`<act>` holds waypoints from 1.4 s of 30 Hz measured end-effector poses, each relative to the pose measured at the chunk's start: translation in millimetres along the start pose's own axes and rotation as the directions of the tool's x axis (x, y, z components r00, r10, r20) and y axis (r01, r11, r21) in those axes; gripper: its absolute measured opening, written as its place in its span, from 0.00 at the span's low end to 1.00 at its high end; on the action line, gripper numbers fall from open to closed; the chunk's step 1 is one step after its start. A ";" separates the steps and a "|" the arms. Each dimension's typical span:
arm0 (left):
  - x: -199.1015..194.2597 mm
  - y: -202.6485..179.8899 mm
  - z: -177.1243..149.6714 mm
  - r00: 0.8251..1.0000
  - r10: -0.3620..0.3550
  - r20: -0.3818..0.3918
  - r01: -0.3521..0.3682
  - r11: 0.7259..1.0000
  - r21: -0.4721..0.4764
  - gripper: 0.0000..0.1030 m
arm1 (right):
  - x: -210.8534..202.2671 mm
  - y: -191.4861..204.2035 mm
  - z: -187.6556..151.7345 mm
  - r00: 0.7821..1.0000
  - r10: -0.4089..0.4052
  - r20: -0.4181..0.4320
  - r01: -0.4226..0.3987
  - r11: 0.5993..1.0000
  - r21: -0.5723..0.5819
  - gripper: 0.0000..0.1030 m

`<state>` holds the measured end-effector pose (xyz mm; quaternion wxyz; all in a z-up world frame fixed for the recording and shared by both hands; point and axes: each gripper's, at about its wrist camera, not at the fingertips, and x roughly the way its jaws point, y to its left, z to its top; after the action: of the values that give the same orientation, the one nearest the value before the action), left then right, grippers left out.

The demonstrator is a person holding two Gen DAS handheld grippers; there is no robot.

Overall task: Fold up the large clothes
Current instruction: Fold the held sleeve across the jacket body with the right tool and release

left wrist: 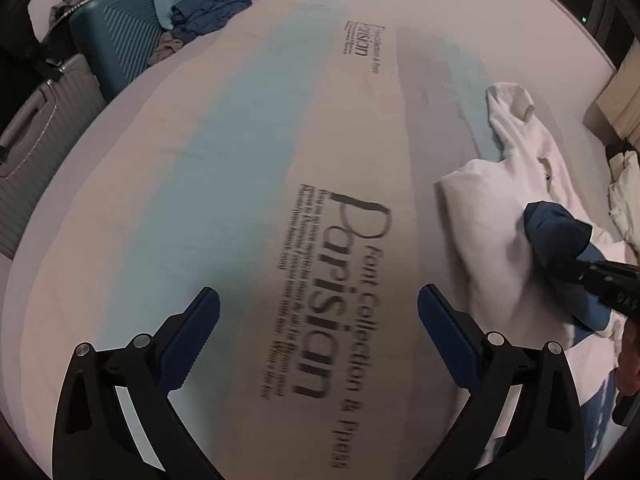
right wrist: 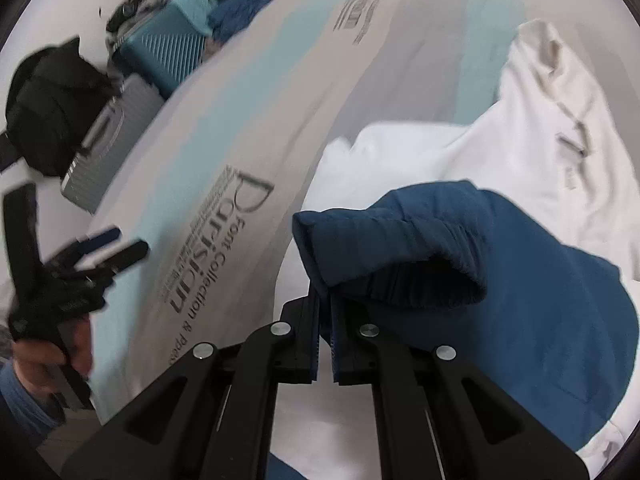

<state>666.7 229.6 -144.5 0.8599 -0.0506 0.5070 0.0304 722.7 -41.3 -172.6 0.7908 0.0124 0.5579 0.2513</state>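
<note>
A dark blue garment (right wrist: 500, 276) hangs from my right gripper (right wrist: 325, 304), which is shut on its hem, held above a crumpled white garment (right wrist: 520, 148) on the bed. In the left wrist view the blue garment (left wrist: 556, 228) and right gripper (left wrist: 560, 258) show at the right, over the white garment (left wrist: 496, 216). My left gripper (left wrist: 318, 312) is open and empty above the printed bedsheet (left wrist: 240, 160); it also shows at the left of the right wrist view (right wrist: 120, 246).
The bedsheet (right wrist: 224, 128) has light blue stripes and "Parisian" lettering. A teal suitcase (left wrist: 116, 36) and a grey suitcase (left wrist: 44, 128) stand past the bed's left edge, with piled blue clothes (left wrist: 208, 8). A black bag (right wrist: 52, 96) sits by the suitcases.
</note>
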 end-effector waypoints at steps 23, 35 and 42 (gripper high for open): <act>8.0 46.5 -9.4 0.999 0.032 -0.013 -0.033 0.998 -0.045 0.94 | 28.4 60.4 -20.0 0.996 -0.083 -0.020 0.077 0.976 -0.202 0.06; 3.4 43.1 -8.0 0.999 0.035 -0.007 -0.035 0.999 -0.017 0.94 | -4.6 39.8 -34.1 0.997 -0.066 0.050 0.071 0.992 -0.102 0.55; 3.0 39.8 -5.3 1.000 0.031 -0.003 -0.031 0.999 -0.019 0.94 | -29.6 -10.1 -27.3 0.984 -0.142 0.104 0.139 0.990 0.035 0.62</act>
<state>659.5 268.5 -151.9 0.8582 -0.0510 0.5085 0.0482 694.9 -69.4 -159.9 0.8348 -0.0028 0.5181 0.1863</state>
